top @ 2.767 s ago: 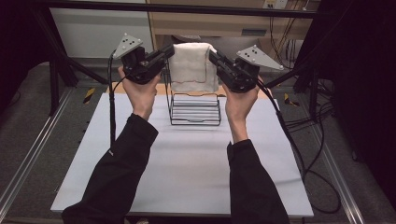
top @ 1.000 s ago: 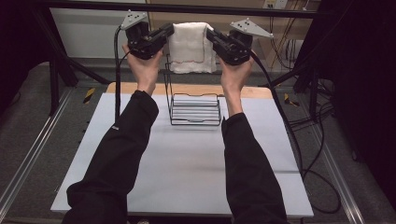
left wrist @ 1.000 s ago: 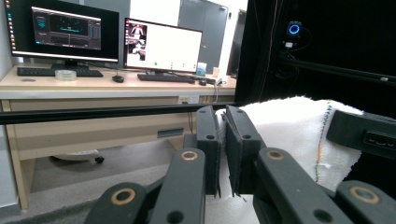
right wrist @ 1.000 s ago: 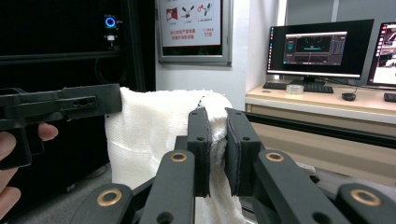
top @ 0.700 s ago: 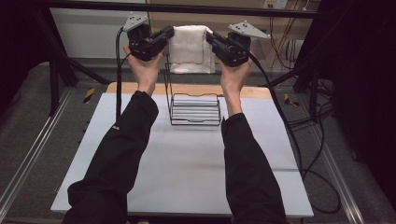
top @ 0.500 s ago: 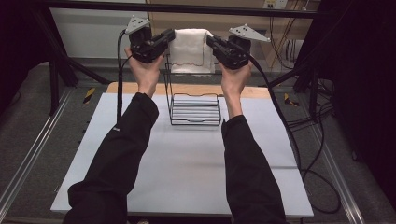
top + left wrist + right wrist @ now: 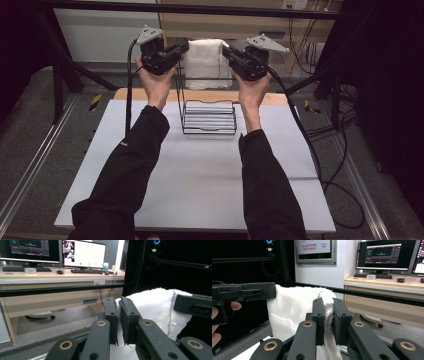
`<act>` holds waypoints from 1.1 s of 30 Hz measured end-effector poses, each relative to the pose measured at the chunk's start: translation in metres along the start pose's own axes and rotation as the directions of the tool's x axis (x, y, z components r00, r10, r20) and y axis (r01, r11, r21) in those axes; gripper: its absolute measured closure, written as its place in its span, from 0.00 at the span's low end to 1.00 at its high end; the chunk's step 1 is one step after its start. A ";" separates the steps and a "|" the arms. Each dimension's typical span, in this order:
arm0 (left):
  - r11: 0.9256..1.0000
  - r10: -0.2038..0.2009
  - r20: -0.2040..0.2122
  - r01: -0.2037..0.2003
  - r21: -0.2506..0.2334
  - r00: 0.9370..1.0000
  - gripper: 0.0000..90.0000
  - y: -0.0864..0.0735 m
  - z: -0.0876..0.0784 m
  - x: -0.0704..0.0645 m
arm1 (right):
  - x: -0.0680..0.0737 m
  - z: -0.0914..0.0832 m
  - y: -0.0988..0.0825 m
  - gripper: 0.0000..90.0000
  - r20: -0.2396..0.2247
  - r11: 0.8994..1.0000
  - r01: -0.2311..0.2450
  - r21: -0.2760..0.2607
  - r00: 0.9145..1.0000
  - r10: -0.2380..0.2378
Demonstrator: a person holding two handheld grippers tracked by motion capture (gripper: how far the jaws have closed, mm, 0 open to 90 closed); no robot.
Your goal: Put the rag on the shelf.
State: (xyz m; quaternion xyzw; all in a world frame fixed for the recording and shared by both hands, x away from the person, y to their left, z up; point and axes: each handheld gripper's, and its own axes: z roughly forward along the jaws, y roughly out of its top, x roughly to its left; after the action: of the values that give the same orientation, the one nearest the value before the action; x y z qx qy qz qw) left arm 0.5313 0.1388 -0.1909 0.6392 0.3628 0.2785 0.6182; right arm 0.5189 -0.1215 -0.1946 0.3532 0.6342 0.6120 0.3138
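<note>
A white towel [image 7: 202, 57] hangs stretched between my two grippers, high above a black wire rack [image 7: 209, 117] on the table. My left gripper [image 7: 184, 46] is shut on the towel's left top edge, and my right gripper [image 7: 226, 50] is shut on its right top edge. In the left gripper view the jaws [image 7: 119, 305] pinch the towel's [image 7: 155, 305] edge, with the other gripper [image 7: 193, 306] across the cloth. In the right gripper view the jaws [image 7: 327, 303] clamp a fold of towel [image 7: 294, 310], and the left gripper [image 7: 242, 293] holds the far side.
The rack stands at the back middle of a white table top [image 7: 200, 180]. A black frame bar [image 7: 240, 9] runs across behind the hands. Desks with monitors [image 7: 82, 253] stand beyond, and cables [image 7: 330, 150] trail down at the right of the table.
Since the earliest frame both hands have raised the towel higher above the rack and away from me. Over the last second they have hardly moved.
</note>
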 end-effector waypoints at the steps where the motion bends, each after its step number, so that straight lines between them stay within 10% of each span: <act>1: 1.000 -0.002 0.002 0.002 0.000 1.000 0.93 -0.001 0.000 0.000 | 0.000 -0.001 -0.001 0.90 0.000 1.000 -0.002 0.003 1.000 0.002; 33: 0.998 0.012 0.062 -0.016 0.061 0.998 0.93 -0.027 -0.014 -0.010 | 0.003 -0.019 -0.029 0.90 -0.015 0.998 0.003 0.061 1.000 -0.002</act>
State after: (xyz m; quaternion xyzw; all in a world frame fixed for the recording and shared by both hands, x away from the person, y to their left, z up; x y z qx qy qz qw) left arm 0.5115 0.1381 -0.2162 0.6687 0.3476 0.2517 0.6072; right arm 0.4998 -0.1299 -0.2223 0.3572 0.6555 0.5946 0.2987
